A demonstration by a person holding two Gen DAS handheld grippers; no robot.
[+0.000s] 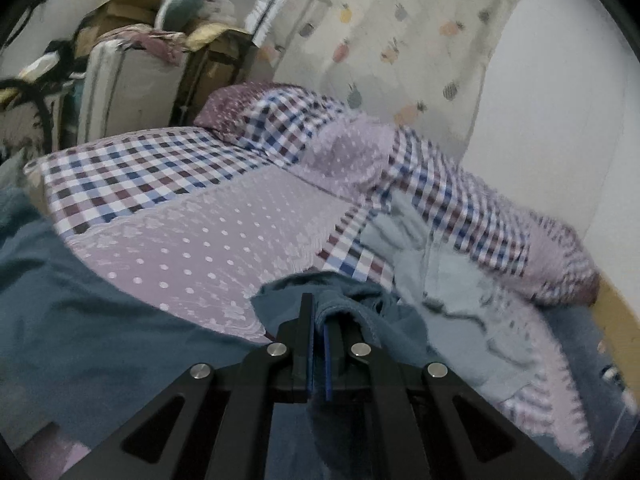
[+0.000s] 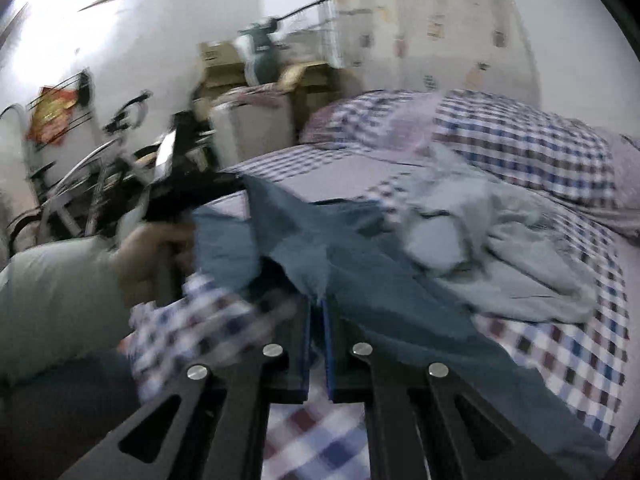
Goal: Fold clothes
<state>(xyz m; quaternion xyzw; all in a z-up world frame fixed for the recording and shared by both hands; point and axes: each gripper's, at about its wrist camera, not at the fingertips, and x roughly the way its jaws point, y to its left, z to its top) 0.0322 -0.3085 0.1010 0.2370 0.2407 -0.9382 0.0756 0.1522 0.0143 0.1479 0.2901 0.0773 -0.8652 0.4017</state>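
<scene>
Light level: dim indoor light, colours muted and cool in both views.
Brightest area: white wall [image 2: 132, 52] at upper left of the right wrist view, washed out by glare.
Shadows: soft, no hard edges on the bed [image 1: 192, 240].
Blur: strong motion smear on the hand [image 2: 156, 260] and the checked cloth at lower left; curtain [image 1: 400, 40] soft.
Distortion: fisheye bending, black corners around each frame.
Sharpest: black finger frames at bottom centre.
</scene>
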